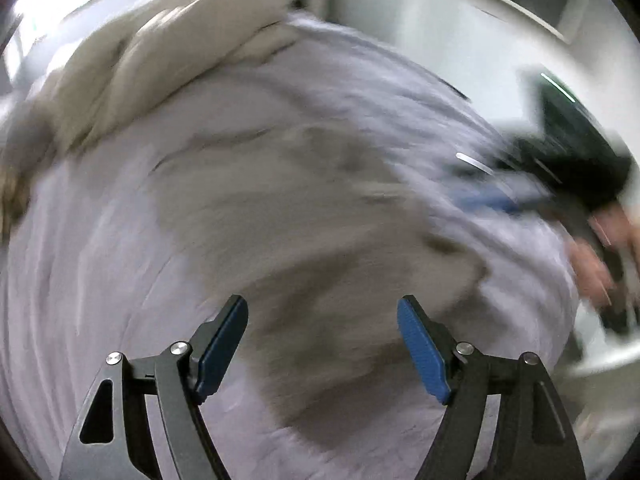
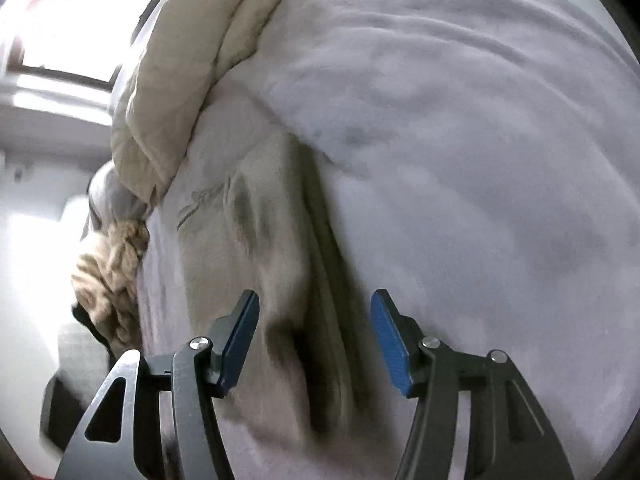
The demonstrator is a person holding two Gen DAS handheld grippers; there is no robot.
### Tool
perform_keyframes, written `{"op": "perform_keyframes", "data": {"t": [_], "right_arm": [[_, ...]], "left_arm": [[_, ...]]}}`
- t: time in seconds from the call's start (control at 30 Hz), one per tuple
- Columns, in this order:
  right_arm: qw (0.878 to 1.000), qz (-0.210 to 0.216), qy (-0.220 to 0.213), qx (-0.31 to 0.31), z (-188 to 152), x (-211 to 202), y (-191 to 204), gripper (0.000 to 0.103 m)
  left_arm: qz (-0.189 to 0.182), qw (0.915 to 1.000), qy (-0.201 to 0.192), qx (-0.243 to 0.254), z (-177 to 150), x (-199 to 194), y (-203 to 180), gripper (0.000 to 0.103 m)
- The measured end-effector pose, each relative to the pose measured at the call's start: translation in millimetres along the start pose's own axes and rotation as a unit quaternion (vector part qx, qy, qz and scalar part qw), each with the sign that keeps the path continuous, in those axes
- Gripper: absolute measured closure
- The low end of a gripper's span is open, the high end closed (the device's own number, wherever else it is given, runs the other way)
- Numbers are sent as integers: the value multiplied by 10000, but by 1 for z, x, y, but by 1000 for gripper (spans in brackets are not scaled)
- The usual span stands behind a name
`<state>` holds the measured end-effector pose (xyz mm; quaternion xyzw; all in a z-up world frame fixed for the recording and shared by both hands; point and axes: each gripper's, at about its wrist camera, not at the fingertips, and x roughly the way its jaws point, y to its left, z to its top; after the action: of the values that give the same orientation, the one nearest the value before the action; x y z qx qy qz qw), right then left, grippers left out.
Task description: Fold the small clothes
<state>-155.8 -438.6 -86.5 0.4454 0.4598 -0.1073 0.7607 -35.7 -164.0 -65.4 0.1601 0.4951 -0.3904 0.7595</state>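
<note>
A bed covered by a pale lilac sheet (image 2: 480, 160) is seen ahead of both tongs, with a cream duvet (image 2: 176, 92) bunched at its far left. A taupe garment (image 1: 288, 216) is spread flat on the sheet, directly ahead of the left tongs (image 1: 322, 344) and between and beyond the fingers of the right tongs (image 2: 316, 340). Both tongs are held wide apart, with nothing gripped.

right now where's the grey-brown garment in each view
Left wrist: the garment fills the centre, blurred, ahead of the open left gripper.
Right wrist: it lies left of centre, running down between the fingers of the open right gripper.
Shared landmark: the cream quilt, bunched at upper left in both.
</note>
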Motion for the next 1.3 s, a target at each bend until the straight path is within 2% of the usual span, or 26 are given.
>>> {"op": "perform_keyframes", "data": {"t": [0.07,0.13,0.2,0.23,0.3,0.37,0.4,0.43,0.47,0.53,0.63,0.77,0.83,0.87,0.97,1.1,1.17,1.2,1.23,1.27,1.3], "right_arm": [[9996,41,-42,283,-29,-12,-10,41],[9985,200,-25,517,-59,-18,-16,41],[9973,356,60,634,-81,-14,-16,41],[9967,427,127,671,-89,-7,-12,41],[9956,535,246,724,-99,14,-4,41],[9941,667,258,812,-97,35,3,45],[9939,677,255,837,-94,42,6,69],[9936,705,286,837,-89,50,11,94],[9934,767,277,810,-85,52,16,94],[9935,974,200,561,-80,50,32,94],[9947,975,222,236,-83,46,41,94],[9964,296,503,612,-96,63,3,93],[9952,18,687,700,-104,64,-9,80],[9949,-110,773,631,-107,58,-10,80],[9949,-575,783,272,-111,37,-6,80],[9959,-774,271,-391,-96,3,17,77],[9938,-757,67,-808,-81,2,41,64],[9917,-786,33,-1018,-77,5,50,47],[9883,-853,15,-1262,-73,11,61,44],[9824,-980,46,-1588,-66,22,74,44],[9778,-1068,114,-1798,-62,32,81,57]], "left_arm": [[56,9979,151,-625,0,9,35,25],[-117,9932,318,-1115,-9,17,55,25],[-383,9871,534,-1457,-9,31,68,25],[-612,9827,690,-1607,-9,42,73,25],[-839,9746,979,-1834,-9,62,76,25],[-968,9719,995,-1900,-9,71,75,25],[-970,9728,950,-1876,-8,73,74,27],[-935,9749,888,-1816,-6,71,71,36],[-870,9773,861,-1729,-1,68,70,44],[-892,9799,774,-1608,1,61,71,51],[-873,9832,734,-1425,-4,57,75,54],[-805,9845,808,-1332,-13,65,74,54],[-721,9857,774,-1311,-12,65,69,53],[-657,9864,751,-1303,-11,66,67,53],[-579,9865,751,-1337,-8,68,63,53],[-449,9871,753,-1343,-4,69,54,53],[-376,9872,763,-1350,-2,70,51,53],[-358,9870,768,-1367,-2,67,53,53],[-338,9868,777,-1382,-1,67,53,53],[-322,9864,788,-1403,0,66,52,53],[-309,9862,794,-1420,0,66,52,53]]}}
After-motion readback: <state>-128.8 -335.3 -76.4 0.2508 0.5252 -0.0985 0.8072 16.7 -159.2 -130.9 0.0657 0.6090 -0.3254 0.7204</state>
